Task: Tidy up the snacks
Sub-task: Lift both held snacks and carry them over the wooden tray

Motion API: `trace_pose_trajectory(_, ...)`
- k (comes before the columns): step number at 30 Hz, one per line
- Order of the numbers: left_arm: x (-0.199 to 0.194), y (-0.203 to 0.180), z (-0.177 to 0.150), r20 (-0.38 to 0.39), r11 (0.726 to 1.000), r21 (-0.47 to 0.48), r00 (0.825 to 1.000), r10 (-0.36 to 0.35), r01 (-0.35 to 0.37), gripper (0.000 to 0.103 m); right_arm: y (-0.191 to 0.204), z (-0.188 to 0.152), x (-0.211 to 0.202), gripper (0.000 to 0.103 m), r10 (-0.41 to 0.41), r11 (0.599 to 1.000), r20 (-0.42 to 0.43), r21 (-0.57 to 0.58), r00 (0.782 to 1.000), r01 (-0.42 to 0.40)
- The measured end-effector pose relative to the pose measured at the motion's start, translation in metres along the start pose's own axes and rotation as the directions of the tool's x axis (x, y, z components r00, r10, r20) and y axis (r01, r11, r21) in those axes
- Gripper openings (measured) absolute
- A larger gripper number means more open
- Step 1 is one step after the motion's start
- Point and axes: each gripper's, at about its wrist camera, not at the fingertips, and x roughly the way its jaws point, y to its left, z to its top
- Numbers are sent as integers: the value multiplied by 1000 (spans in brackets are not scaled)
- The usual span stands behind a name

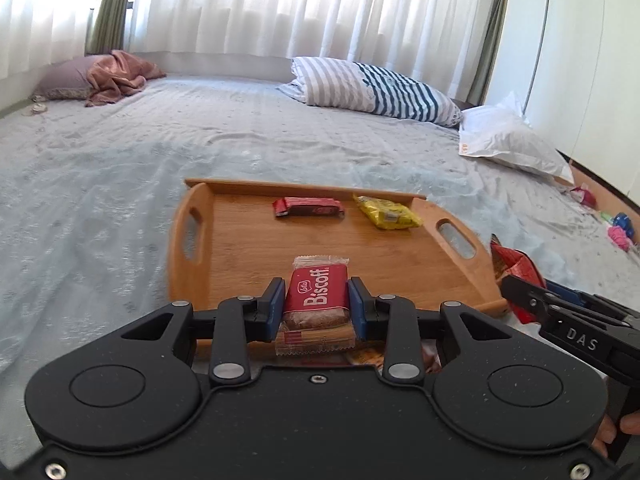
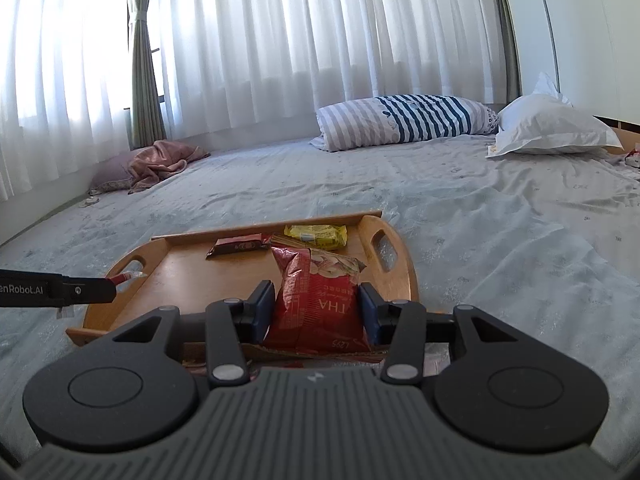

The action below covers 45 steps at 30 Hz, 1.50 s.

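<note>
A wooden tray [image 1: 248,248] with cut-out handles lies on the bed; it also shows in the right wrist view [image 2: 188,276]. On its far side lie a red bar [image 1: 308,207] and a yellow packet [image 1: 388,212]. My left gripper [image 1: 316,300] is shut on a red Biscoff packet [image 1: 318,292] over the tray's near edge. My right gripper [image 2: 318,312] is shut on a red snack bag [image 2: 320,300] over the tray's near right part. The red bar [image 2: 240,245] and the yellow packet [image 2: 320,235] lie beyond the bag.
The grey bedsheet [image 1: 120,168] spreads around the tray. A striped pillow [image 1: 376,88] and a white pillow [image 1: 508,140] lie at the far right, a pink cloth [image 1: 116,76] at the far left. Small colourful items [image 1: 616,228] lie by the right edge.
</note>
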Motion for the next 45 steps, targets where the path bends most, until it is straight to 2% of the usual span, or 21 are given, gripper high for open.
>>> trace_pose_trajectory(8, 40, -15, 25, 11, 1000, -2, 1000, 9, -9, 32, -15, 19, 38, 51, 13, 1000, -30, 25, 999, -13)
trace_pose_trajectory(12, 63, -24, 33, 10, 999, 20, 999, 43, -43, 32, -18, 24, 58, 51, 2, 1000, -48, 16, 999, -2)
trace_pose_trajectory(23, 131, -42, 44, -50, 997, 54, 997, 56, -54, 32, -21, 27, 108, 51, -6, 1000, -118, -26, 993, 3)
trace_pose_trajectory(29, 162, -40, 45, -128, 999, 31, 991, 34, -30, 32, -23, 26, 129, 51, -13, 999, -148, -33, 989, 8)
trace_pose_trajectory(45, 187, -47, 44, -105, 995, 54, 991, 85, -80, 32, -24, 22, 152, 51, -29, 998, -180, -63, 983, 18)
